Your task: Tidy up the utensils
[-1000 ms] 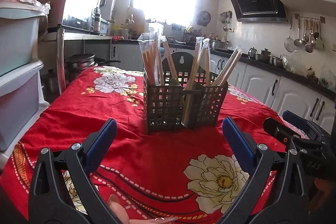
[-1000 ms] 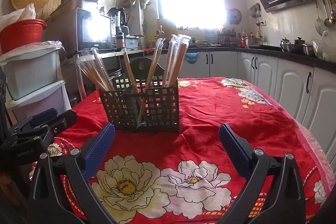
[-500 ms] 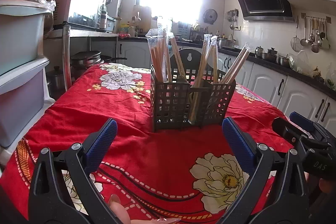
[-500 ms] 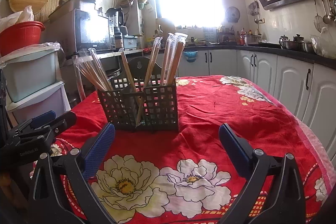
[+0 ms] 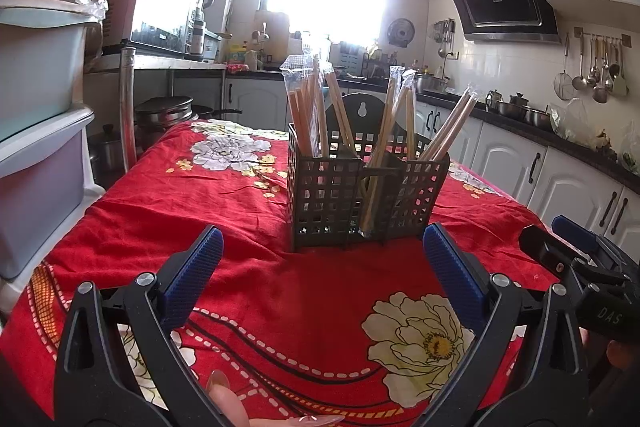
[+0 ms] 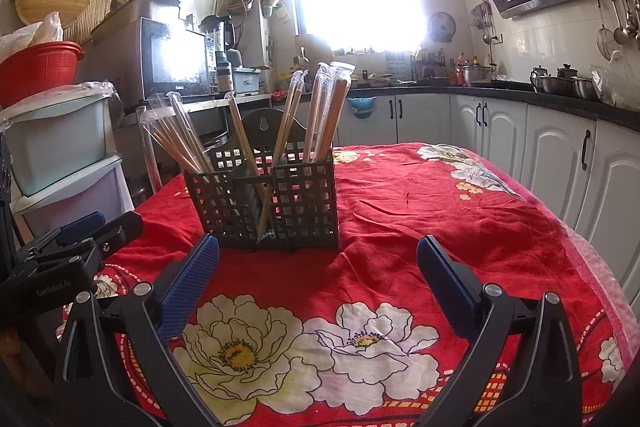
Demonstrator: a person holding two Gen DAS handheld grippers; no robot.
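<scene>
A dark lattice utensil caddy [image 5: 366,203] stands on the red flowered tablecloth [image 5: 200,203], also in the right wrist view [image 6: 268,205]. Several pairs of chopsticks in clear plastic sleeves [image 5: 310,107] stand upright or lean in its compartments [image 6: 328,111]. My left gripper [image 5: 322,247] is open and empty, a short way in front of the caddy. My right gripper [image 6: 318,255] is open and empty, also just in front of the caddy. Each gripper shows at the edge of the other's view: the right [image 5: 580,259], the left [image 6: 76,239].
Stacked plastic drawers [image 5: 36,131] stand left of the table. White kitchen cabinets [image 6: 560,163] and a dark counter run along the right. A microwave [image 6: 168,63] and a metal pole [image 5: 127,107] stand behind the table's left side.
Both grippers have moved slightly nearer the caddy, and the left view has tilted up a little. Both stay open and empty.
</scene>
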